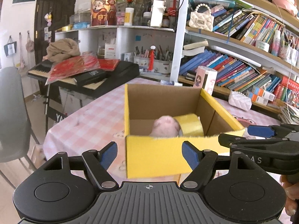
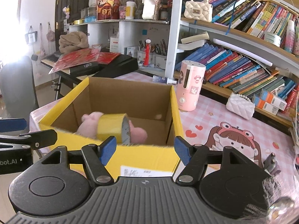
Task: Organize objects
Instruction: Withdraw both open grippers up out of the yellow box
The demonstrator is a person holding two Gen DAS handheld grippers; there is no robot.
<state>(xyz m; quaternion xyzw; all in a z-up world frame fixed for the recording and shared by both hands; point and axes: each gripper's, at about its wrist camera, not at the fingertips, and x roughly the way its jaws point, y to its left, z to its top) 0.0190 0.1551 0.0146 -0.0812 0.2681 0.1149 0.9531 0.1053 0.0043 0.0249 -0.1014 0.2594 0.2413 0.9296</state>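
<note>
A yellow cardboard box [image 1: 155,156] stands open on the pink checked table; it also shows in the right wrist view [image 2: 149,160]. Inside lie a pink plush toy [image 1: 165,126] and a yellow tape roll [image 1: 191,125], also seen in the right wrist view as the plush [image 2: 138,133] and the tape roll [image 2: 114,128] resting on it. My left gripper [image 1: 149,154] is open and empty in front of the box's near wall. My right gripper [image 2: 143,149] is open and empty, just short of the box's near edge. It also shows at the right of the left view [image 1: 261,136].
A pink cylindrical appliance [image 2: 190,85] stands right of the box. A white quilted purse [image 2: 240,105] lies by the bookshelf [image 2: 243,59]. A small grey object [image 2: 271,163] lies on the table at right. A keyboard with red packets [image 1: 84,71] is behind, and a grey chair [image 1: 11,112] at left.
</note>
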